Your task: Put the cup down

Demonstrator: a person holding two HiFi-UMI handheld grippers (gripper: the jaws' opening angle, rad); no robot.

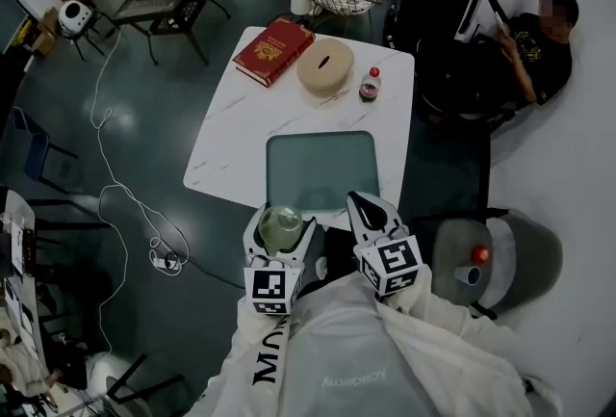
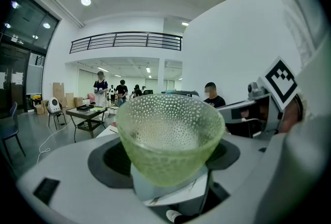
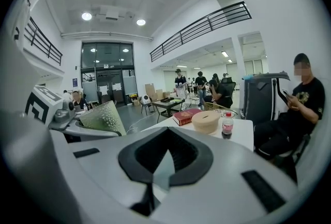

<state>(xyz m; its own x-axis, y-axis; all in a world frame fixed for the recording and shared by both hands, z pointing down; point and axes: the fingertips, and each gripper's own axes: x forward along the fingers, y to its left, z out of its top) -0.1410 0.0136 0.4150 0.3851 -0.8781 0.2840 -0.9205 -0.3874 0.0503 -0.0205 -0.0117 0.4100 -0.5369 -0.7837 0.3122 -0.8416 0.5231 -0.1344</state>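
Holding entry, left: your left gripper [image 1: 281, 234] has its jaws clamped on the base of a green pebbled glass cup [image 1: 279, 221], which is upright and just off the table's [image 1: 226, 150] near edge. Right: your right gripper [image 1: 372, 211] has its jaws pressed together on nothing, at the same near edge. On the table: grey mat [image 1: 322, 169], near side; red book [image 1: 274, 50], round tan box [image 1: 325, 65] and small bottle [image 1: 371, 84], far side.

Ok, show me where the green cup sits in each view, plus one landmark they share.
Head view: green cup, bottom edge, just left of centre.
Left gripper view: dead centre, gripped between the jaws.
Right gripper view: left of middle, seen tilted.
Shared landmark: seated person in black.
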